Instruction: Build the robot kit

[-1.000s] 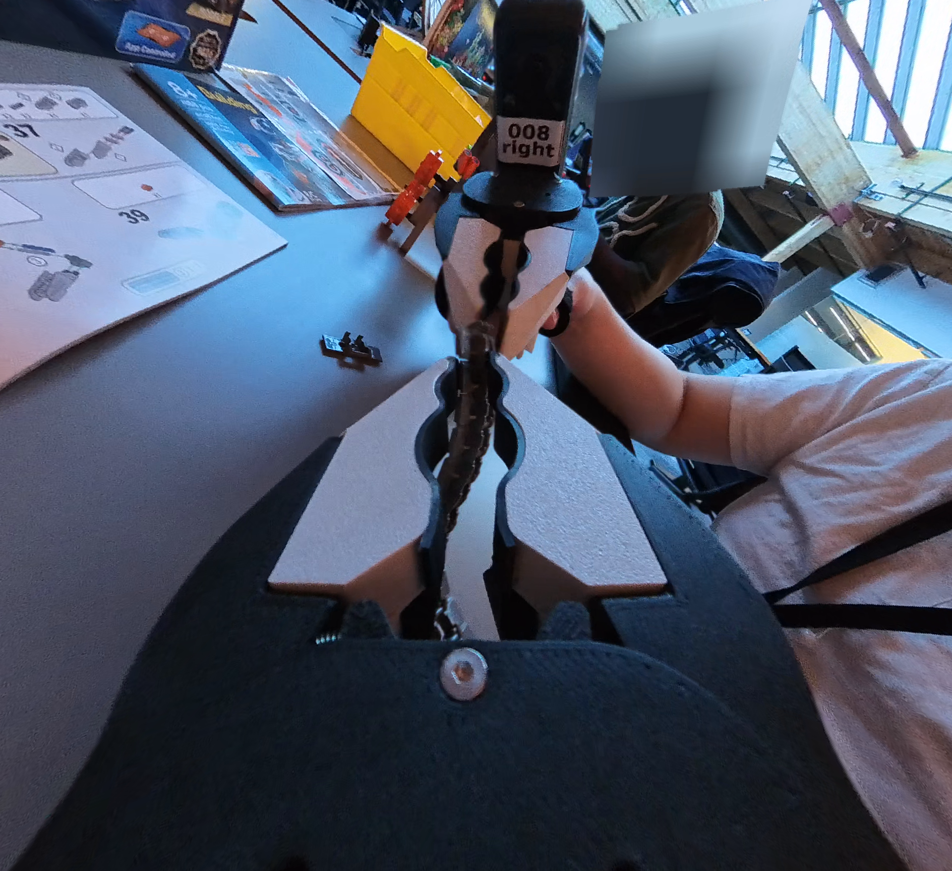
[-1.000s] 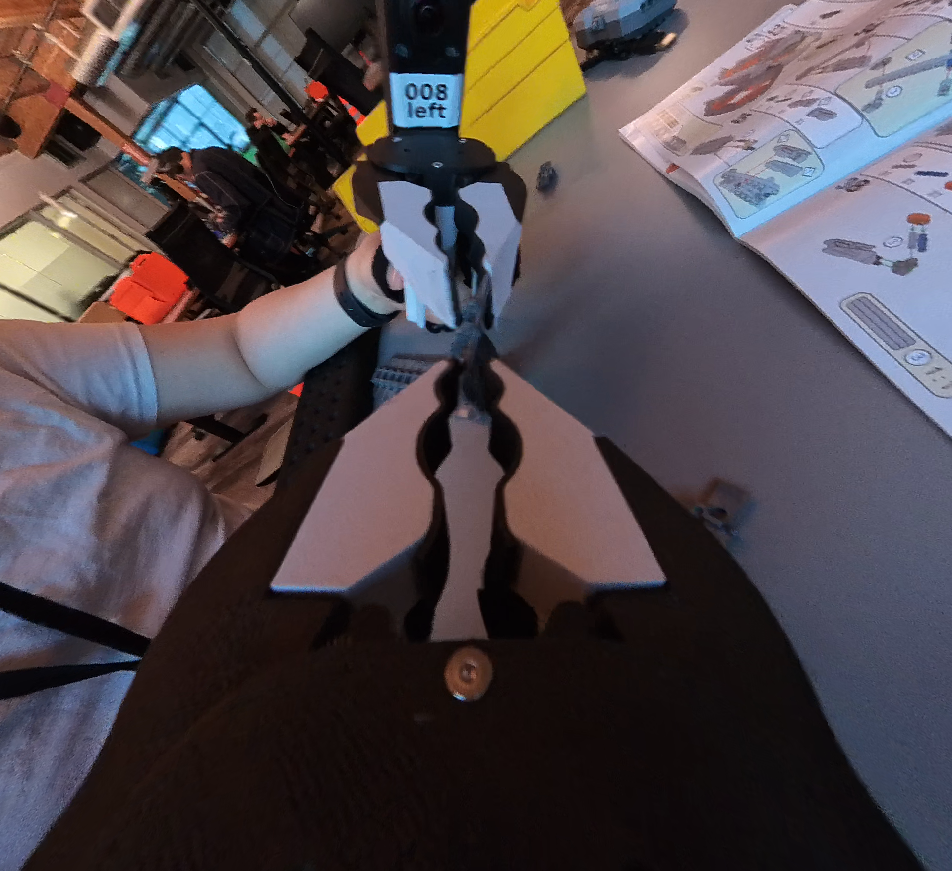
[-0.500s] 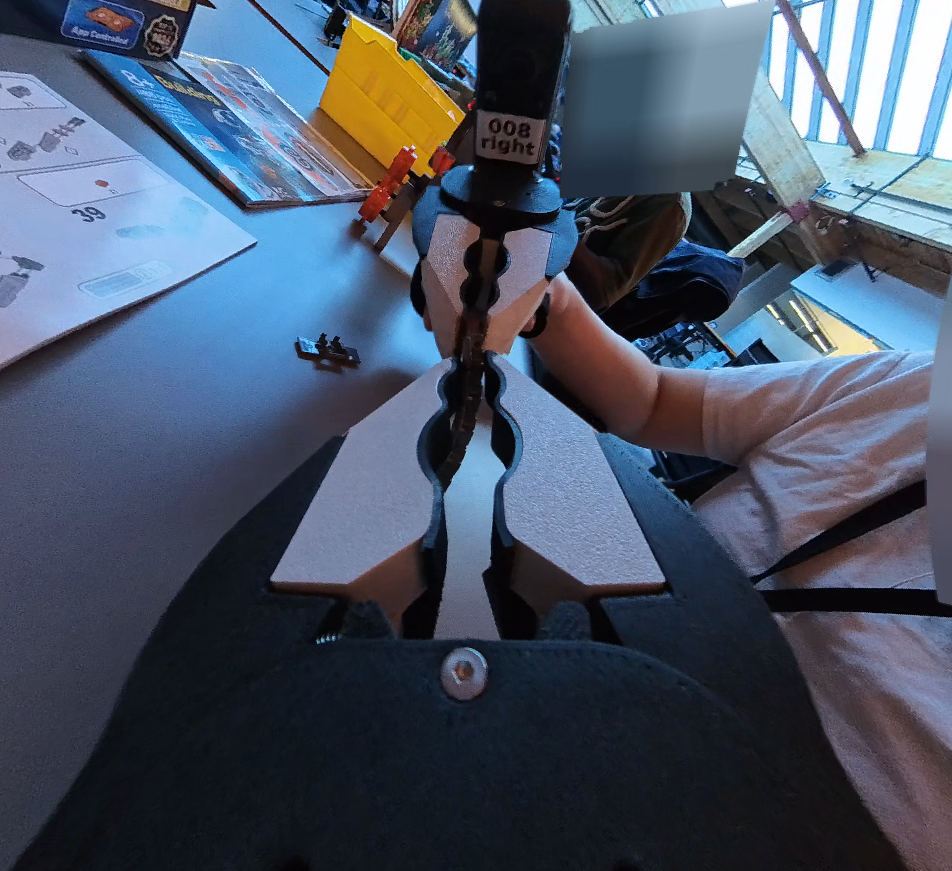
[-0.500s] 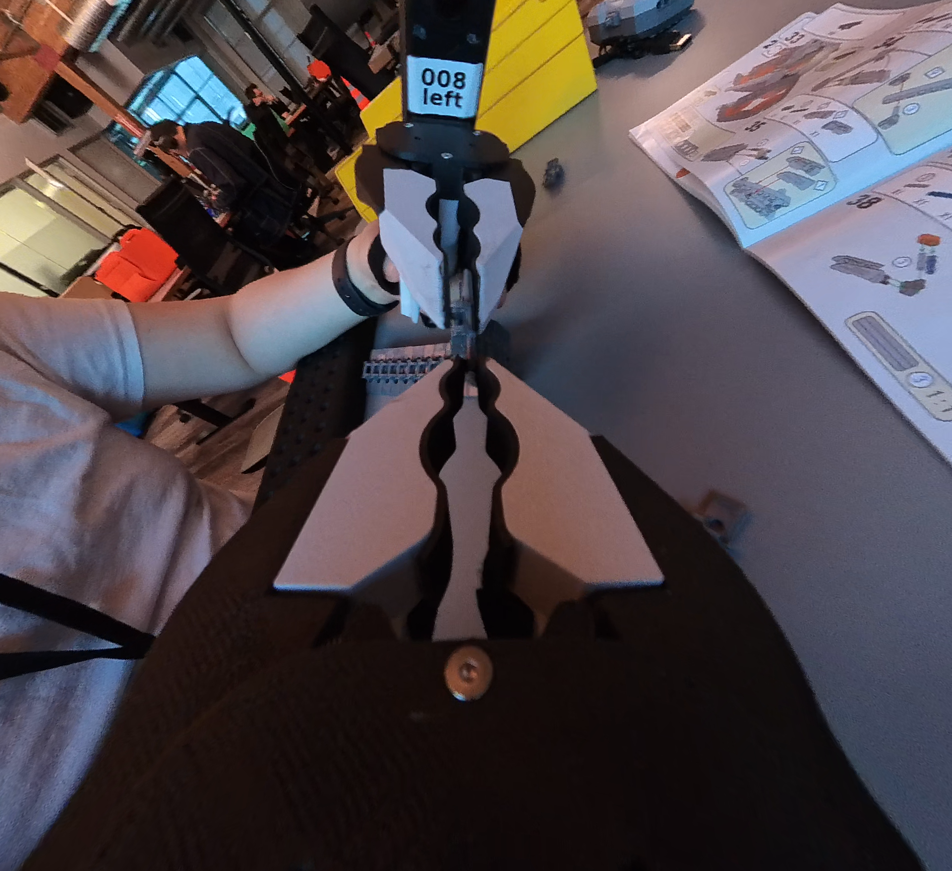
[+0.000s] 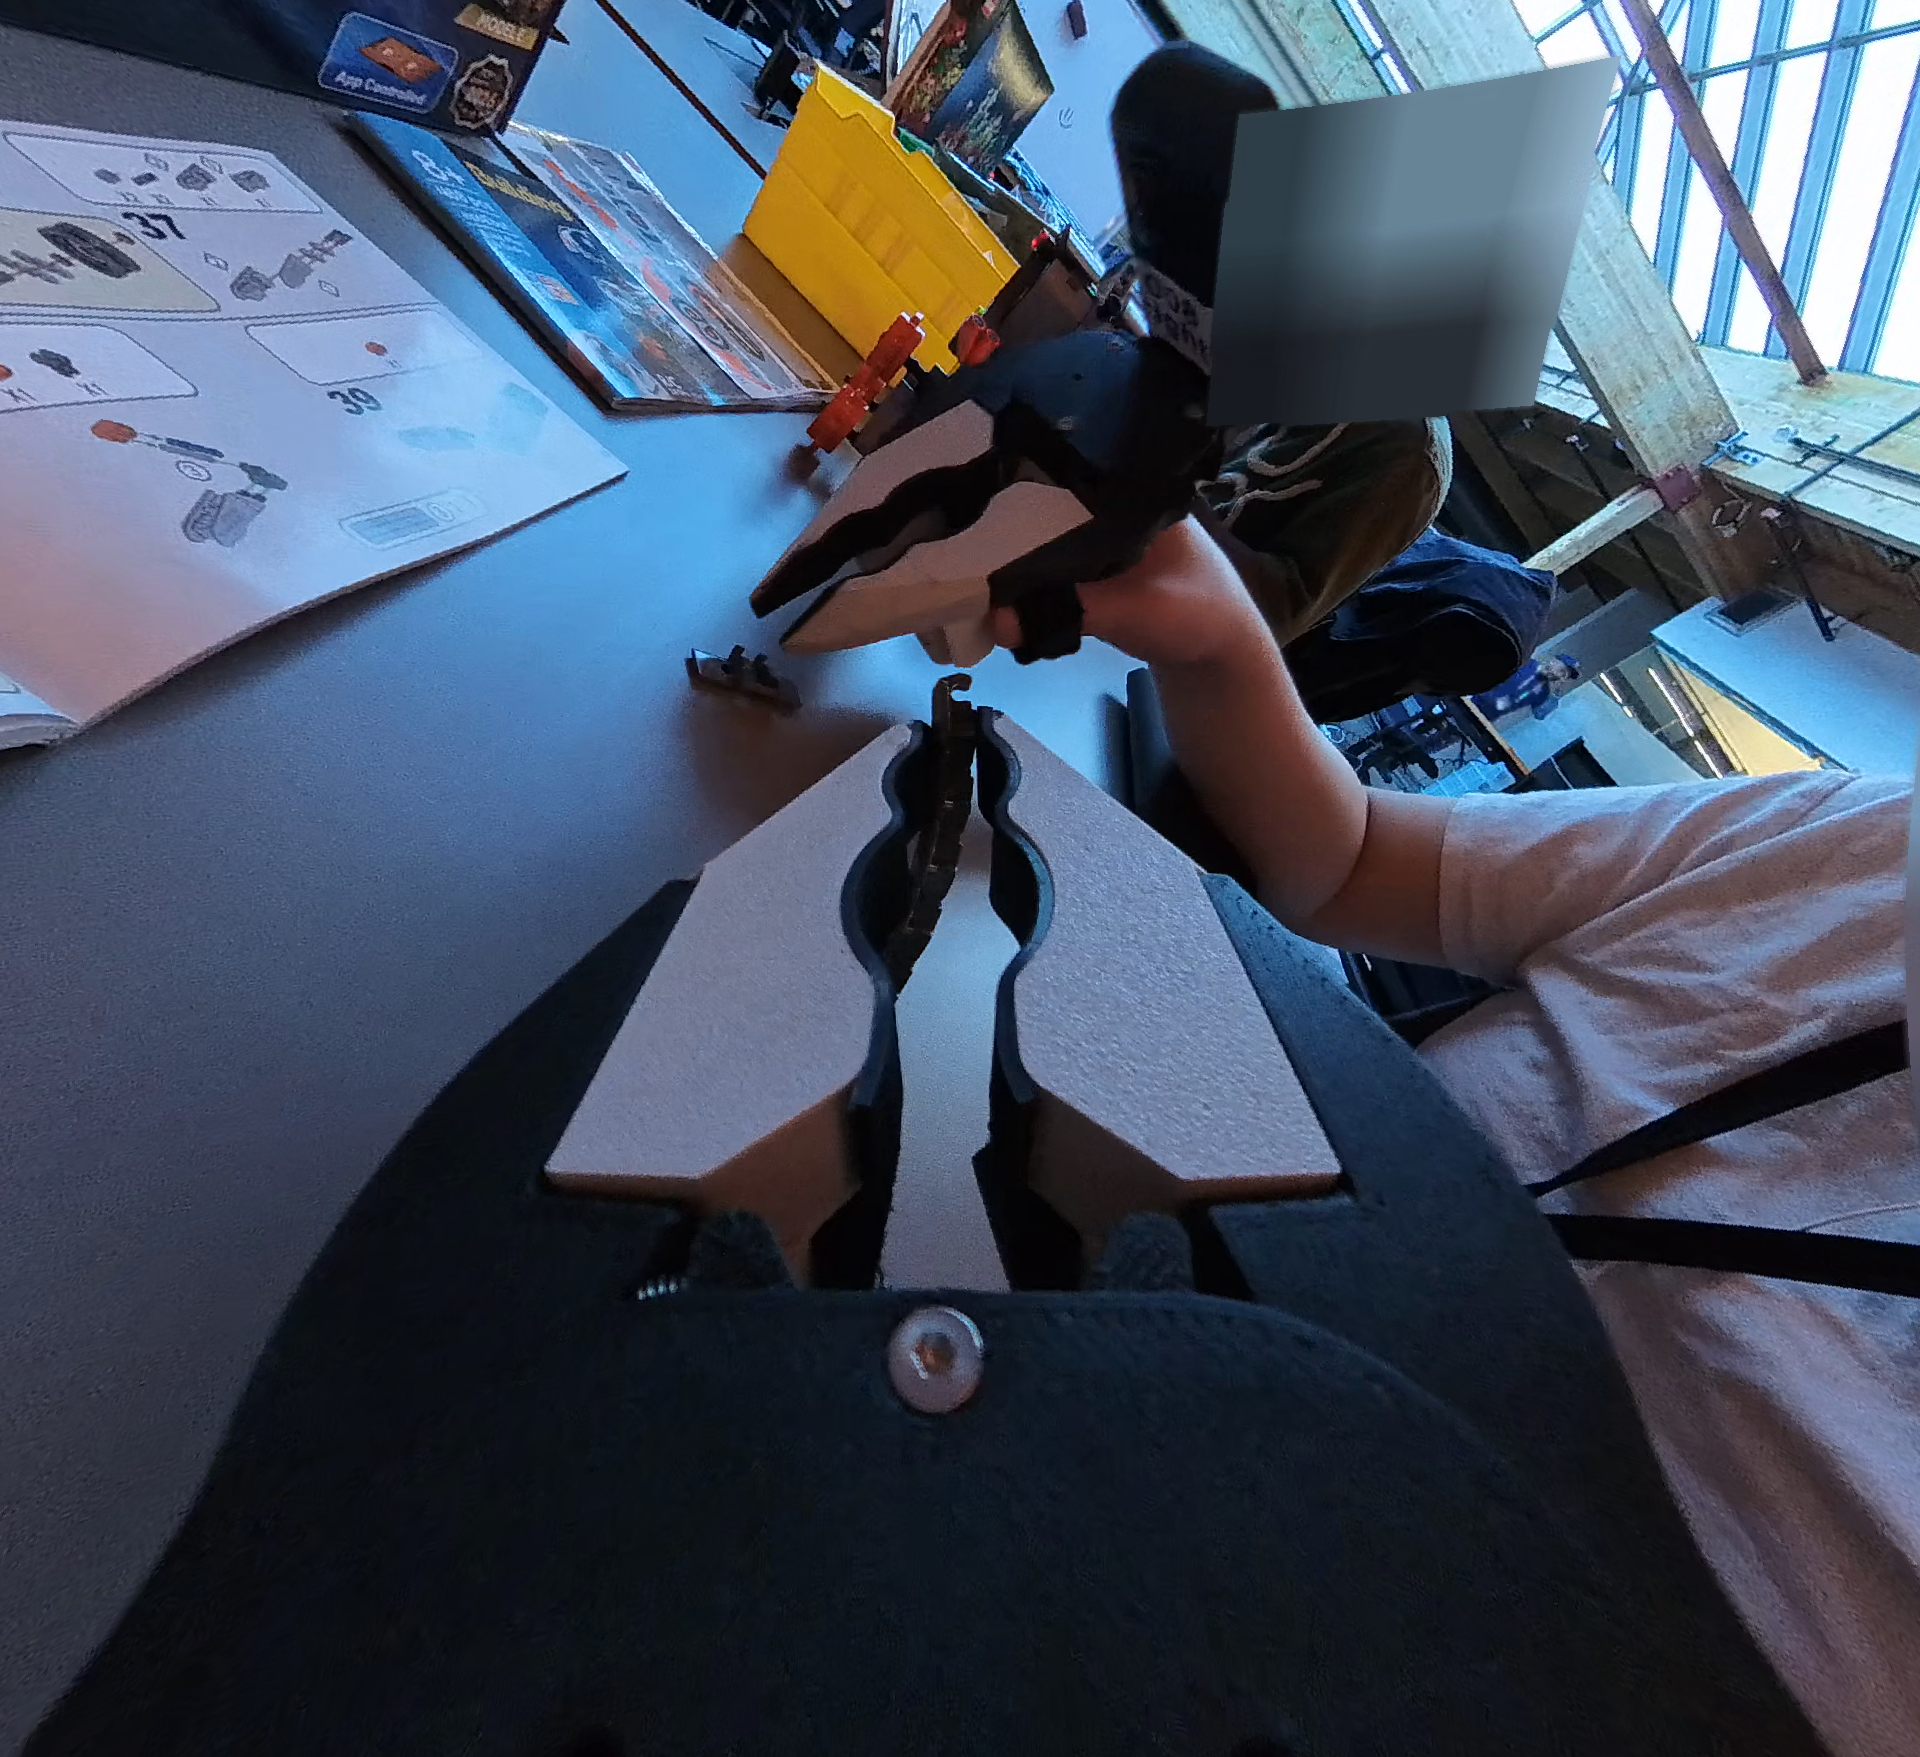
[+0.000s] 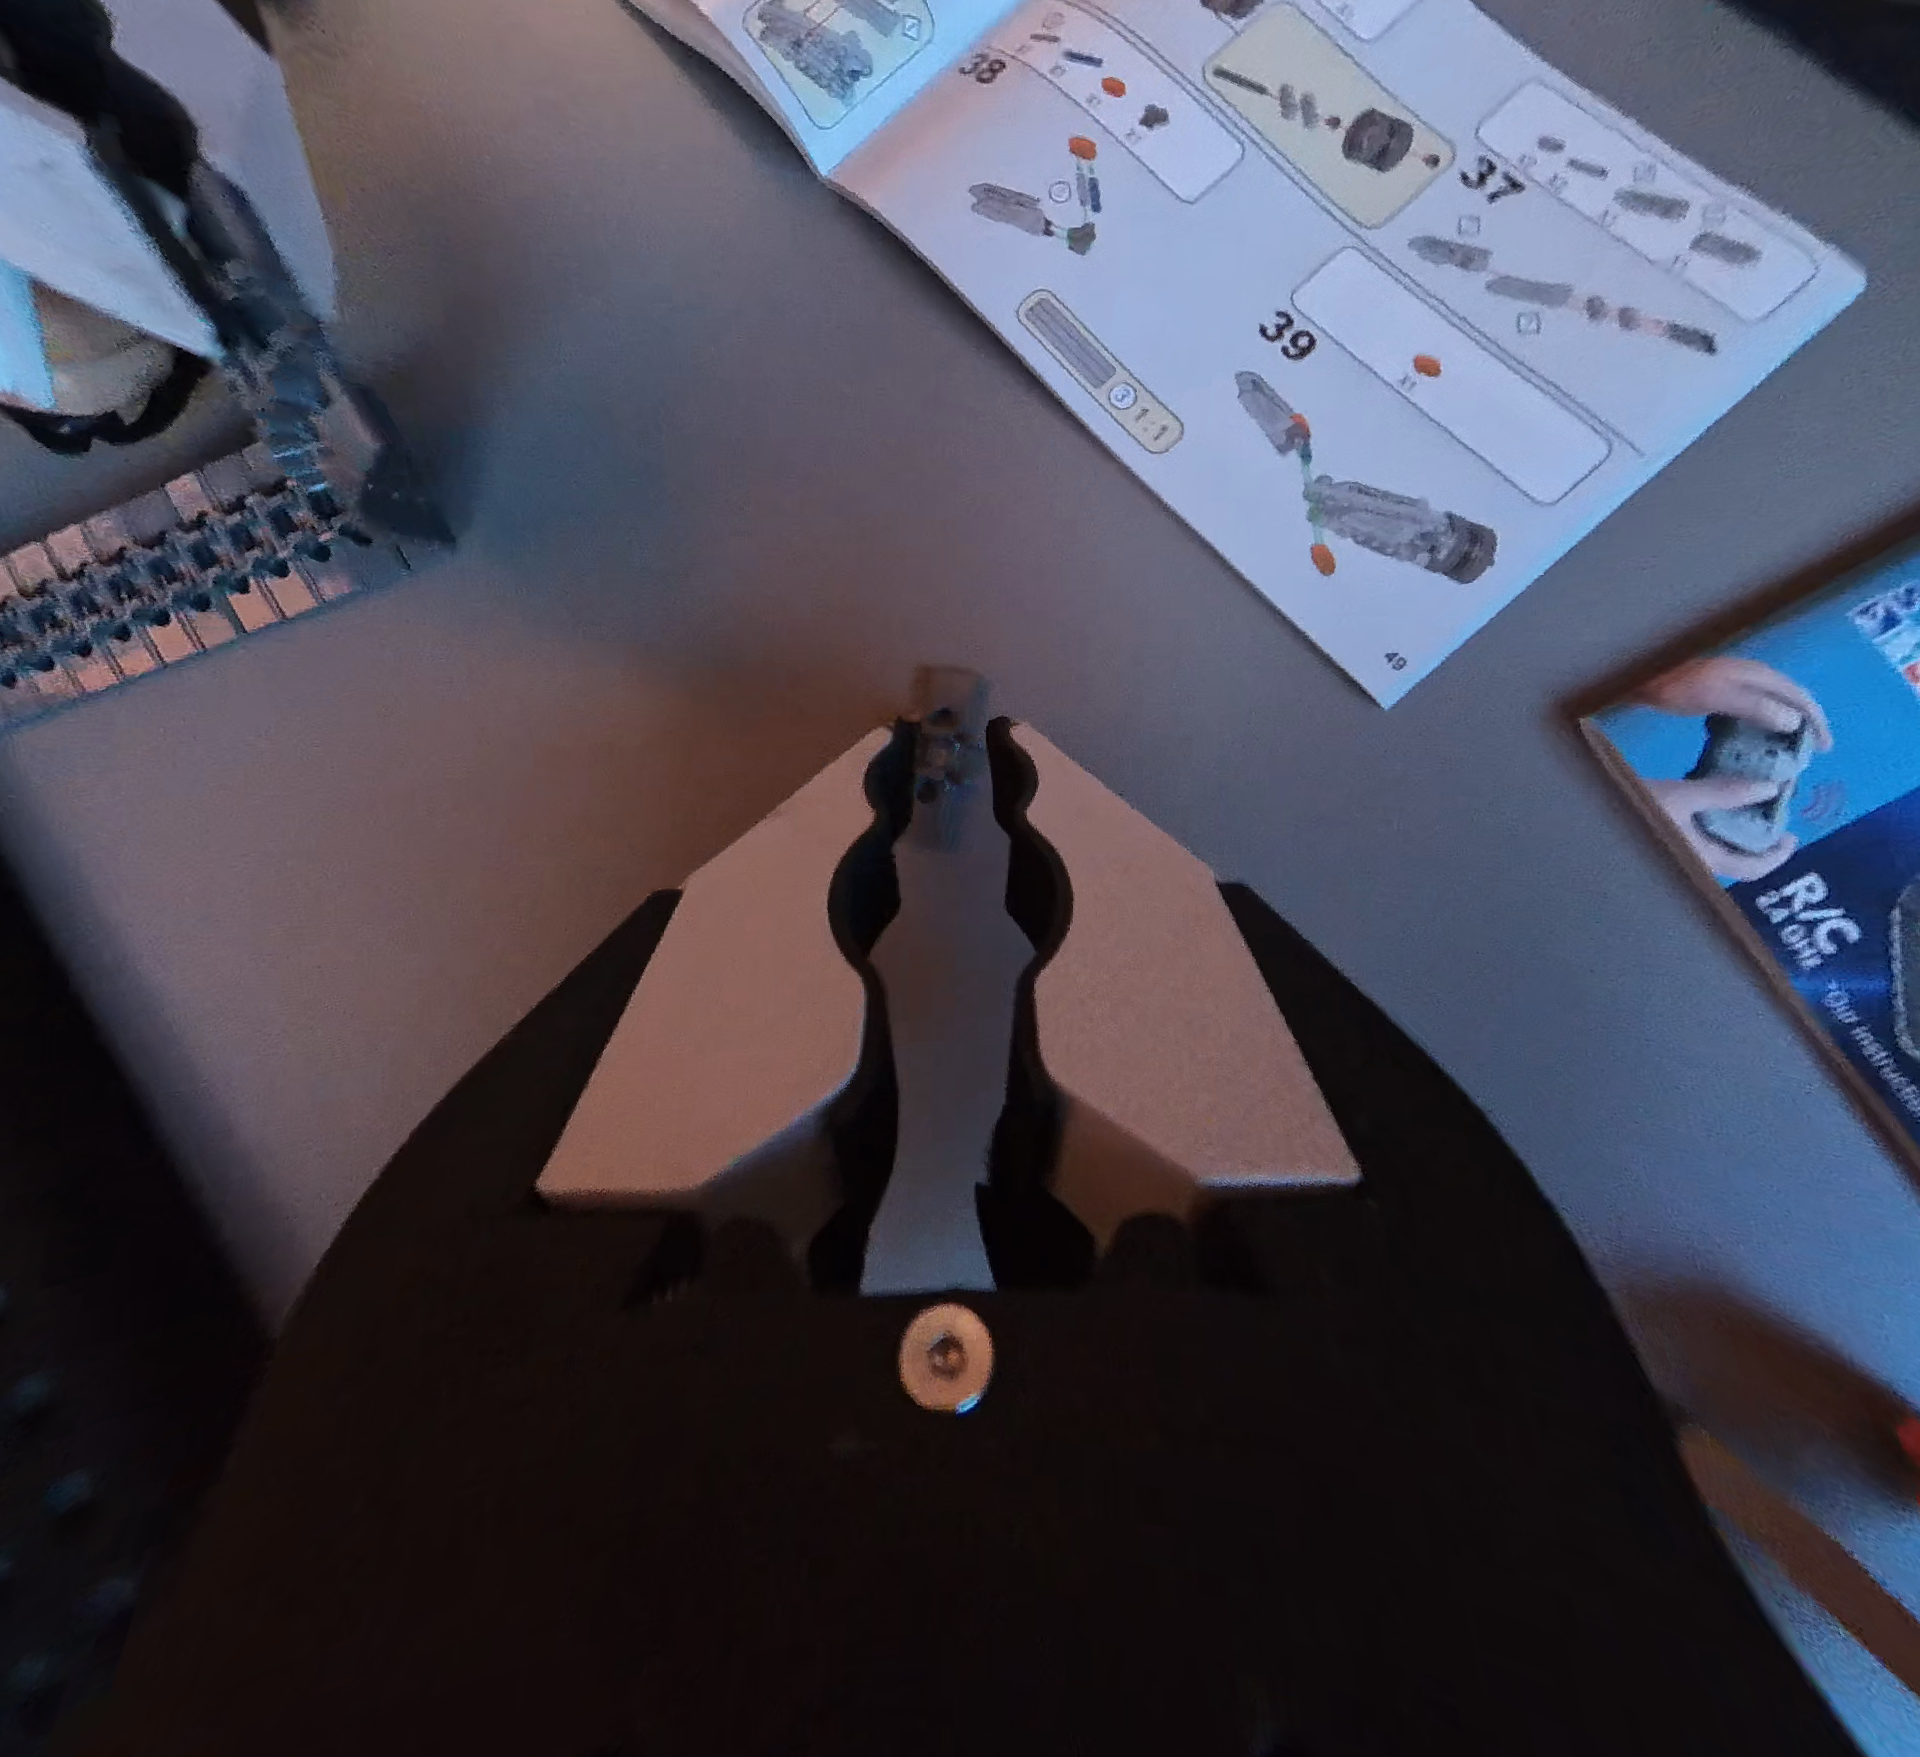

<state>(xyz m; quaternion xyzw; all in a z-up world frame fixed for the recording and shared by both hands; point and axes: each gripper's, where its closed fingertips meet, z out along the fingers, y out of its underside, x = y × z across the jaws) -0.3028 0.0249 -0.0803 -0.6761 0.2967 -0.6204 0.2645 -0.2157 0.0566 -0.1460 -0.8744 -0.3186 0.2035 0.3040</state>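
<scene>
Now the left gripper has its jaws clenched on a dark track chain above the grey counter; the right gripper pinches what looks like a small grey link (blurred), near the open instruction booklet.

Ahead of your right gripper you have bare grey counter up to the open instruction booklet, while the tread strip blocks the left, the blue manual the right, and a small dark link lies just below those fingers.
</scene>
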